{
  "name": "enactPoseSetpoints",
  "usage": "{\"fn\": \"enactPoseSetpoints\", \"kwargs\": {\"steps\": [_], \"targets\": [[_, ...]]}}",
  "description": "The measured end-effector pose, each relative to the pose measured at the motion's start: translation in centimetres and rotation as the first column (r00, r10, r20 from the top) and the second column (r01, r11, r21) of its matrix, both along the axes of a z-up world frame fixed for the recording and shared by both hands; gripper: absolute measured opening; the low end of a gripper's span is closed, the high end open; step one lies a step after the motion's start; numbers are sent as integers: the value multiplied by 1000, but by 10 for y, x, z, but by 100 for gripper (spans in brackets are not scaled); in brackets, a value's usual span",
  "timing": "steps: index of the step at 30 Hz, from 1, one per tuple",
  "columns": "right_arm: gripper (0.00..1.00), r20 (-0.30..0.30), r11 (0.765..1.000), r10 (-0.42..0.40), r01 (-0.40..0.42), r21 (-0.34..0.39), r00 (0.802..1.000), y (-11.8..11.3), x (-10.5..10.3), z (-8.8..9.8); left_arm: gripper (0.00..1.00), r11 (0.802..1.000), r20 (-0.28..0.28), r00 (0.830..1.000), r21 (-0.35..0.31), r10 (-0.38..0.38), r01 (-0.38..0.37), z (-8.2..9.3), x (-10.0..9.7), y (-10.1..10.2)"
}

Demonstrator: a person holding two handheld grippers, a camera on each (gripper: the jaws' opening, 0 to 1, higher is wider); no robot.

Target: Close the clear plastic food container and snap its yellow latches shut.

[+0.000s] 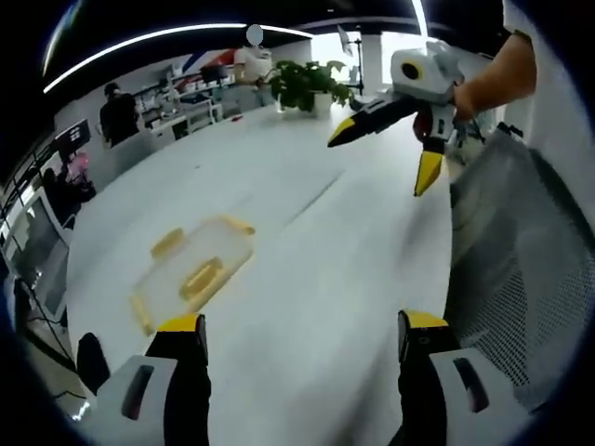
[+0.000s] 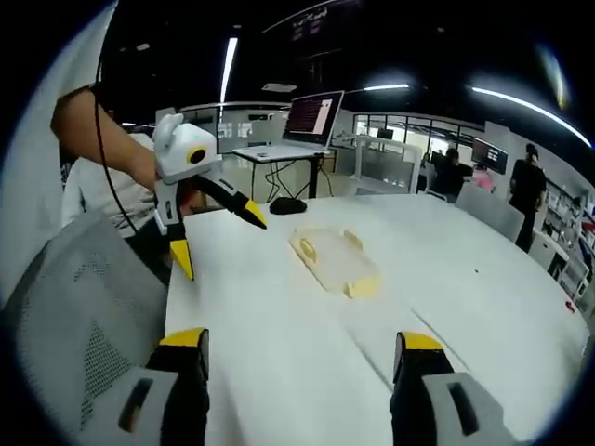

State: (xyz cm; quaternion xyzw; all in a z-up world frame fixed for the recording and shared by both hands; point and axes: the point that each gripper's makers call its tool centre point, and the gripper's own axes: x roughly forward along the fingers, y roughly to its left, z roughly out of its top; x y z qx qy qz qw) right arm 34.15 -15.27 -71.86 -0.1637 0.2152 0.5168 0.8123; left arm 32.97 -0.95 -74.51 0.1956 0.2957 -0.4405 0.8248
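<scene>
- White worktop (image 1: 307,279) in an open office; people stand at far desks.
- Left gripper (image 1: 296,336): jaws spread wide, nothing between them, above bare worktop.
- Right gripper (image 2: 303,351): jaws likewise wide and empty.
- Clear container (image 1: 193,269) with yellow latches lies flat on the worktop, ahead and left of the left jaws, apart from both grippers.
- Mesh chair back (image 1: 521,269) at the worktop's right edge.
- Potted plant (image 1: 307,85) at the far end; laptop (image 2: 311,119) on a stand beyond.
</scene>
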Motion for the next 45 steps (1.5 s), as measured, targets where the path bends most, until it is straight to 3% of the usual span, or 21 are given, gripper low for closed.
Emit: {"fn": "enactPoseSetpoints", "kwargs": {"steps": [37, 45], "targets": [[80, -13, 999, 49, -49, -8, 999, 24, 45, -15, 81, 996, -7, 1000, 84, 9, -8, -12, 38, 45], [80, -5, 997, 68, -68, -21, 998, 27, 56, -14, 82, 993, 2, 1000, 120, -21, 20, -13, 48, 53]]}}
